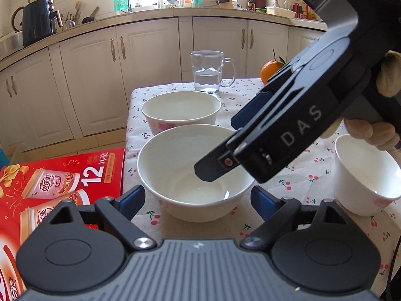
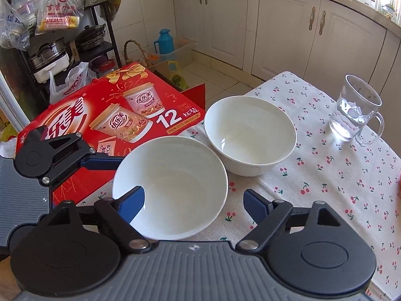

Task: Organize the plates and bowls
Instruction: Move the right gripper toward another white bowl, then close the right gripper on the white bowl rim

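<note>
Three white bowls stand on the cherry-print tablecloth [image 1: 300, 183]. The near bowl [image 1: 175, 170] [image 2: 175, 183] sits just ahead of my left gripper [image 1: 198, 200], whose blue fingers flank its near side without clearly pressing; it is open. My right gripper [image 1: 221, 148] [image 2: 194, 204] comes down from the right and straddles that bowl's right rim, one finger inside [image 2: 132, 200] and one outside over the cloth, with a wide gap. It is open. The far bowl [image 1: 180, 110] [image 2: 250, 135] stands right behind, nearly touching. A smaller bowl [image 1: 363, 175] sits to the right.
A glass mug of water [image 1: 208, 75] [image 2: 356, 115] and an orange [image 1: 270, 71] stand at the table's far end. A red gift box [image 1: 62, 175] [image 2: 112, 115] lies against the table's left edge. A person's hand [image 1: 376, 133] holds the right gripper.
</note>
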